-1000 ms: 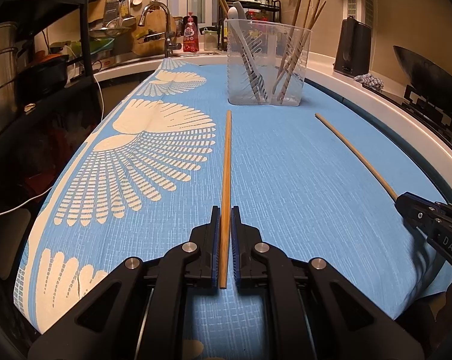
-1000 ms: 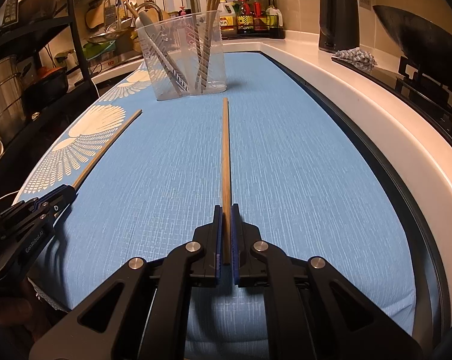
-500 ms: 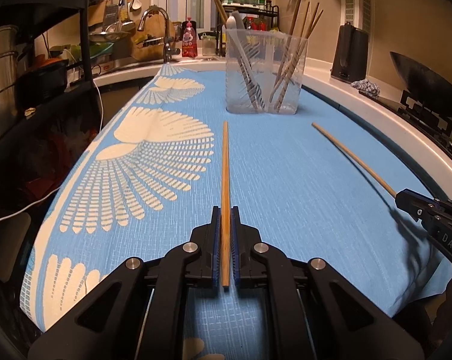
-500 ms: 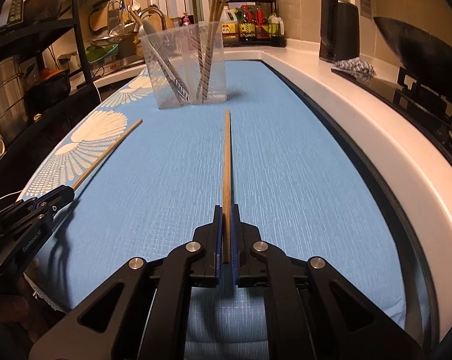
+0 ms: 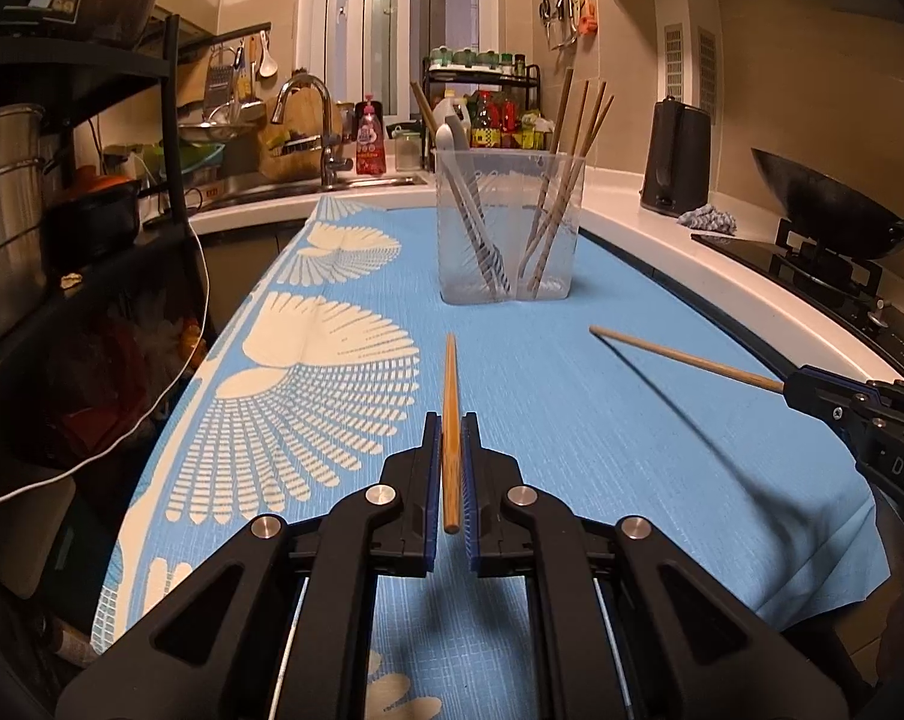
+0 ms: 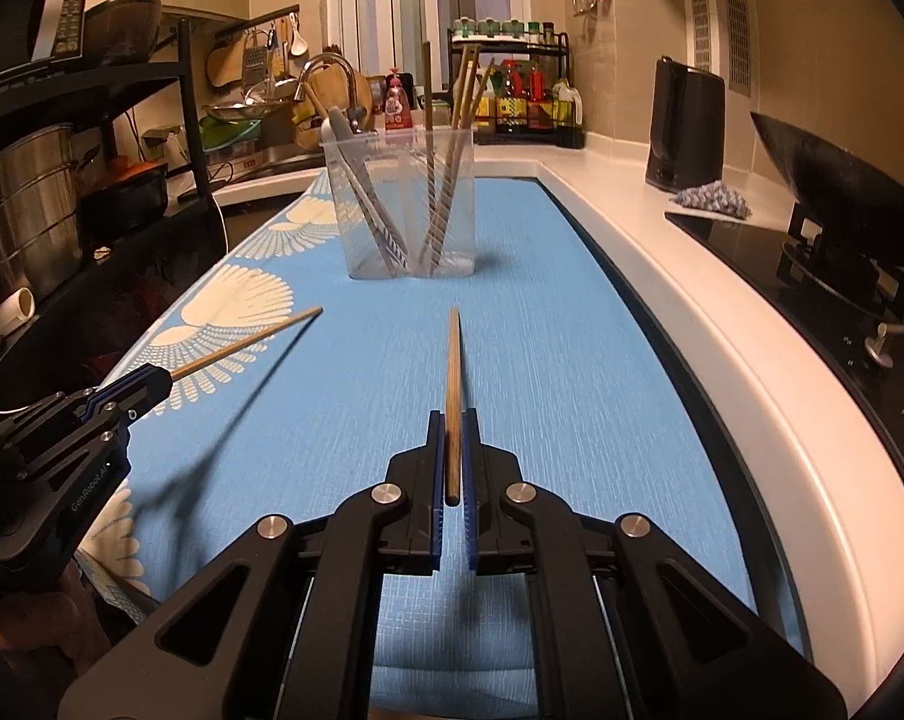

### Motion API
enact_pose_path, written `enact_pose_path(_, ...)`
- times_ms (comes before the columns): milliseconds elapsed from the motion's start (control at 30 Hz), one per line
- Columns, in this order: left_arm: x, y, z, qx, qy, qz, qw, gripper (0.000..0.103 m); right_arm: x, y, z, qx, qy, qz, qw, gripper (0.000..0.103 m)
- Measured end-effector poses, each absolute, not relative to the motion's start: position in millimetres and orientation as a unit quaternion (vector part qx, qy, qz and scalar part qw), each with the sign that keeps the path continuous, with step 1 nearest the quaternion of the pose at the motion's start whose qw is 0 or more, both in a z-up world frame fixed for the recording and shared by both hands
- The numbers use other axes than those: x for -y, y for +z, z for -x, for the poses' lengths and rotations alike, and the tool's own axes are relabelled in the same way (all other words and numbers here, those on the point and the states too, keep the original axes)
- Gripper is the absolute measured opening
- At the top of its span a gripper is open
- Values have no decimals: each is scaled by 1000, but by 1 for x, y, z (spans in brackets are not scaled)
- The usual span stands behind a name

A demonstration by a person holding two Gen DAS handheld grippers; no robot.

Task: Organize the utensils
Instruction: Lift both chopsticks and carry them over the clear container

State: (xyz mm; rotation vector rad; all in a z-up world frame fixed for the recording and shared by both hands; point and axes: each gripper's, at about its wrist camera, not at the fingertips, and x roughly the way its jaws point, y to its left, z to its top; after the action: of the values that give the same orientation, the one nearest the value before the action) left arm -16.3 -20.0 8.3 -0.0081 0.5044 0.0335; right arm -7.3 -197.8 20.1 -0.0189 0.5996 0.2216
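Two grippers: each pinches one wooden chopstick by its near end, stick pointing forward over the blue tablecloth (image 5: 601,420).
Left gripper (image 5: 452,450): jaws pressed onto the left chopstick (image 5: 450,396); also seen from the right wrist view at that frame's left edge (image 6: 152,381), stick (image 6: 248,343) angled toward the cloth's middle.
Right gripper (image 6: 452,444): jaws pressed onto the right chopstick (image 6: 453,378); from the left wrist view it enters at the right edge (image 5: 802,387), stick (image 5: 685,358) slanting inward.
Clear holder (image 5: 508,222): stands toward the far end of the cloth, well ahead of both tips; chopsticks lean in its right part, a white-handled utensil in its left.
Hidden or cut off: each gripper's body runs off the frame edge in the other's view; the hands holding them are barely visible. What the holder's dark-patterned utensils are is hard to tell through the plastic.
Change from a second ago: both chopsticks lay flat on the cloth; now they are lifted clear, with shadows falling separately below them, and the holder looks nearer and more level with the cameras.
Writing: "GenRobot.AI" on the left gripper's side in the right wrist view; "DAS", cut off, on the right gripper in the left wrist view. Bottle labels on the far rack (image 6: 511,96) are unreadable.
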Motion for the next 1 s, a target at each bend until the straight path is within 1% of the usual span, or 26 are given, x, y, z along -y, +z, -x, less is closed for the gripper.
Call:
enact_pose_path(500,14,40,28,-206,9,16,978,7,190,63,17,-256,116,24,959,5)
enact_pose_path(1000,2,67,22,-193,2,25,981,7,192,102,2,-236,120,9,964,5)
